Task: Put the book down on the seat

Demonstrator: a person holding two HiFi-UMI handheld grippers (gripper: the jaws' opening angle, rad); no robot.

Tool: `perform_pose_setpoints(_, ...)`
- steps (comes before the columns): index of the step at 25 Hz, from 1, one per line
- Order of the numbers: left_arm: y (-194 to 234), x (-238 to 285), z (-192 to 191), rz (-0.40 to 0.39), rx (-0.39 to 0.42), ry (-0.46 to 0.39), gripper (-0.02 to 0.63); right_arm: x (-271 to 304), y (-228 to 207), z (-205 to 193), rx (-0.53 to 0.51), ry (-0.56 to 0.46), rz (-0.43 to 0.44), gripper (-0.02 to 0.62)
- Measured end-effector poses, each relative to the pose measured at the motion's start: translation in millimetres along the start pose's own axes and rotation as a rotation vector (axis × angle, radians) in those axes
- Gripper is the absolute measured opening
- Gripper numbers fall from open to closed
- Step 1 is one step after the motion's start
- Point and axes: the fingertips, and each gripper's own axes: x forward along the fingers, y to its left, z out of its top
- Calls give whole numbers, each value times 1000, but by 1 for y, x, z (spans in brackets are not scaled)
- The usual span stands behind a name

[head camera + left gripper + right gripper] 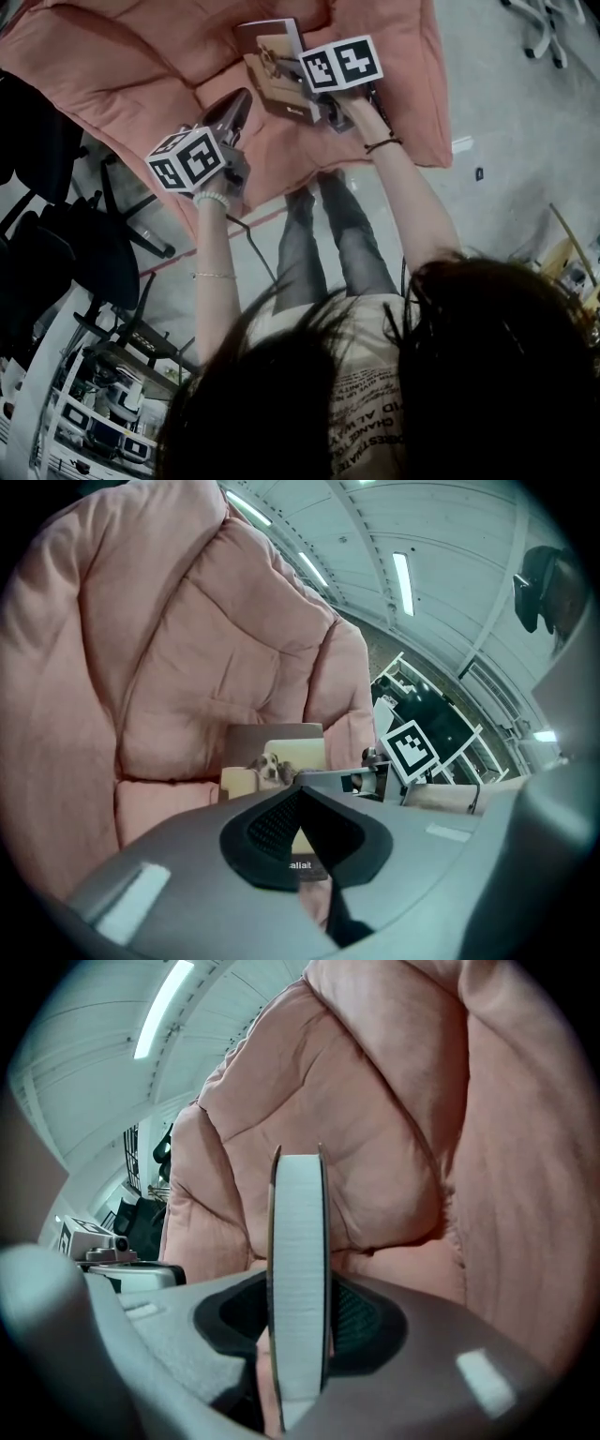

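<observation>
Pink quilted seat point(141, 56) fills the top of the head view, lying on a pale grey floor point(506, 103). At far left stands a black office chair point(56, 234). Below it, a rack of shelves point(103, 412) holds several pale items, too small to tell apart.

Next comes the left gripper point(242, 97), hovering over the seat's front part with its jaws brought together and nothing between them (its own view shows the dark pads point(267, 827) meeting in a point).

Just right of it is the book point(272, 70), its cover showing a dog on a yellow ground. It is held over the middle of the seat, tilted, and whether its far edge touches the cushion I cannot tell.

The right gripper point(314, 98) clamps the book's near edge. In the right gripper view the white page block point(298, 1269) stands upright, pinched between both pads, with the seat's back rising behind it.
</observation>
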Motion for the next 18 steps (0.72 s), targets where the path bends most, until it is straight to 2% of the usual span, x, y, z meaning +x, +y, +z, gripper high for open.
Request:
perform_pose_setpoints(10, 10, -2, -7, -1, -12, 3, -2, 7, -18, -3, -30, 48, -116, 186)
perform_pose_setpoints(18, 14, -8, -11, -13, -19, 9, -2, 4, -30, -4, -29, 15, -251, 252)
